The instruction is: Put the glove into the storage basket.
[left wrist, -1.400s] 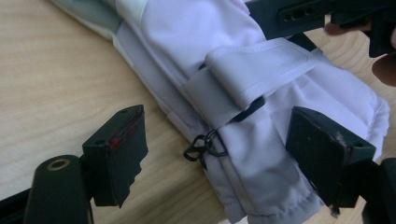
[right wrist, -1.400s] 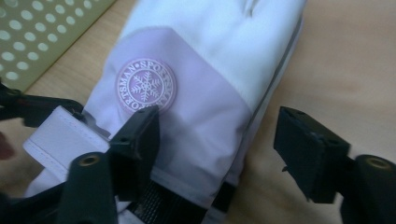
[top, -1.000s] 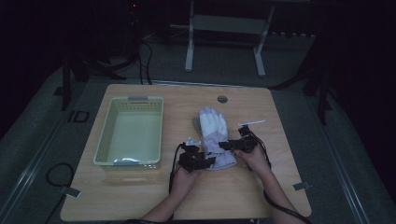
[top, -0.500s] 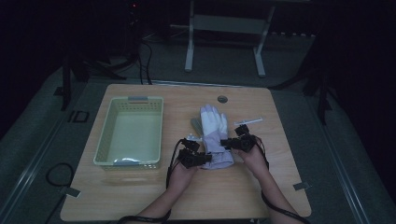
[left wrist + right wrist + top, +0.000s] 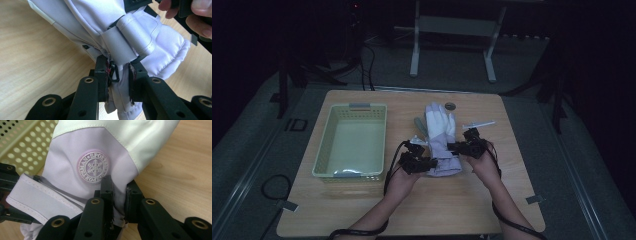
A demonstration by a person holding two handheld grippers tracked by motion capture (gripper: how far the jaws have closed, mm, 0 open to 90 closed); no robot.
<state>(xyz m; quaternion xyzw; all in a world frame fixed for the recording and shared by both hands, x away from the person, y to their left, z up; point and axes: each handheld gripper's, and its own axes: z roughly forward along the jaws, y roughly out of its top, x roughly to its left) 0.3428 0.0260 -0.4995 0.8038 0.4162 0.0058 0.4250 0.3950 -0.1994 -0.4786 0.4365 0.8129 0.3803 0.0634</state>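
A lilac and white ski glove (image 5: 440,135) lies on the wooden table (image 5: 362,210), fingers pointing away from the person. My left gripper (image 5: 428,162) is shut on the cuff's left edge, its jaws pinching the fabric (image 5: 119,82) beside the wrist strap (image 5: 130,37). My right gripper (image 5: 454,146) is shut on the glove's right edge just below the round snowflake badge (image 5: 93,167). In the left gripper view the other hand (image 5: 197,15) shows at top right.
A pale green perforated basket (image 5: 332,150) stands left of the glove. A white pen-like stick (image 5: 478,124) lies right of the glove, a small dark round disc (image 5: 450,105) beyond its fingertips, and a greenish object (image 5: 418,123) by its left side.
Both grippers have closed in on the glove's cuff from either side. The glove has stayed in place on the table.
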